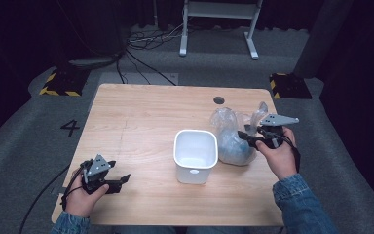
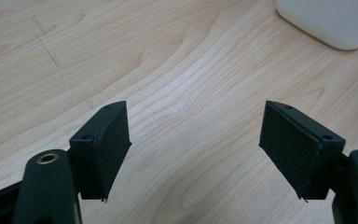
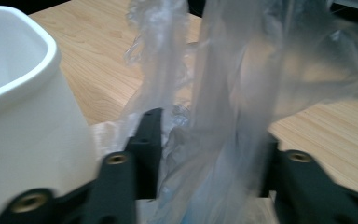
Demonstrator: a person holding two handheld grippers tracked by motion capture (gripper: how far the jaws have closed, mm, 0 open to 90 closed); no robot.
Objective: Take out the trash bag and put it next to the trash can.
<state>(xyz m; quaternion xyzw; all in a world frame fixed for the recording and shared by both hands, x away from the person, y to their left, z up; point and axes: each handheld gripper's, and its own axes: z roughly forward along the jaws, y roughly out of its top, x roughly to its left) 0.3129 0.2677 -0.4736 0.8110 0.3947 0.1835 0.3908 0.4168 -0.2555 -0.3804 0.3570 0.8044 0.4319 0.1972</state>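
Observation:
A crumpled clear plastic bag (image 1: 231,139) with something blue inside lies on the wooden table (image 1: 141,112), just right of a white bin (image 1: 195,155) that stands upright. My right gripper (image 1: 247,137) reaches into the bag from the right. In the right gripper view the bag (image 3: 223,93) hangs between the spread jaws of the right gripper (image 3: 205,140), the right jaw veiled by film, and the bin (image 3: 23,116) stands at left. My left gripper (image 1: 121,180) rests near the table's front left corner. It (image 2: 198,140) is open over bare wood, with the bin's base (image 2: 335,23) far off.
A round cable hole (image 1: 218,100) sits near the table's far edge. Behind the table stand a white metal frame (image 1: 219,29) and loose cables on the floor. Yellow-and-black blocks (image 1: 61,83) (image 1: 289,85) lie at both far corners.

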